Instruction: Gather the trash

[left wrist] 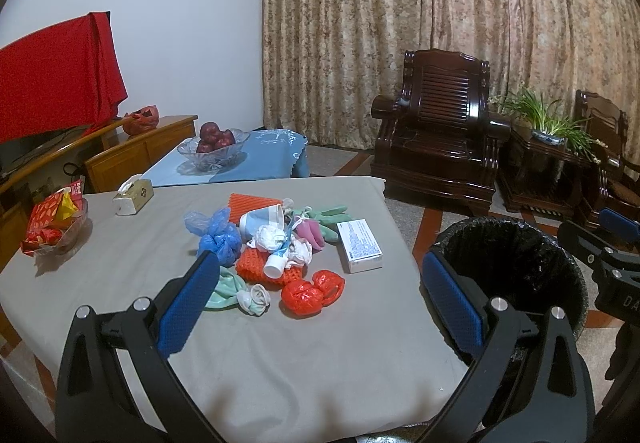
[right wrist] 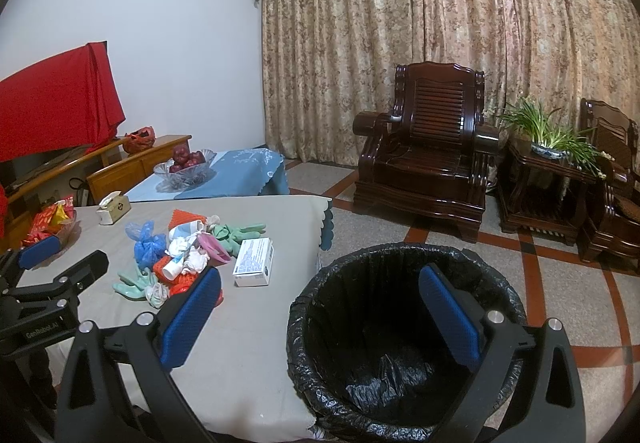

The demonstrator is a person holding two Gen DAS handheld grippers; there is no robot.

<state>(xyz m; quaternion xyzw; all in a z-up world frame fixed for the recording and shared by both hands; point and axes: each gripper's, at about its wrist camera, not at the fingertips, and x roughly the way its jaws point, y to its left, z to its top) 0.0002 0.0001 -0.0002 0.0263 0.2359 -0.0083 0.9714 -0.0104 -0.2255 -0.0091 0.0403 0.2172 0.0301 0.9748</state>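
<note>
A pile of trash lies on the grey-covered table point(left wrist: 300, 363): a red crumpled bag point(left wrist: 310, 293), a blue bag point(left wrist: 218, 239), orange foam net point(left wrist: 256, 267), a white box point(left wrist: 359, 245), green gloves point(left wrist: 332, 219) and a small white bottle point(left wrist: 276, 265). My left gripper point(left wrist: 320, 303) is open and empty, hovering above the table just short of the pile. A bin with a black liner point(right wrist: 400, 343) stands on the floor right of the table. My right gripper point(right wrist: 320, 315) is open and empty above the bin's near rim. The white box point(right wrist: 254, 261) also shows in the right wrist view.
A tissue box point(left wrist: 134, 195) and a snack bowl point(left wrist: 56, 227) sit on the table's far left. A lower blue-covered table holds a glass bowl of apples point(left wrist: 212, 147). Dark wooden armchairs point(right wrist: 424, 163) and a side table with a plant point(right wrist: 548, 151) stand beyond the bin.
</note>
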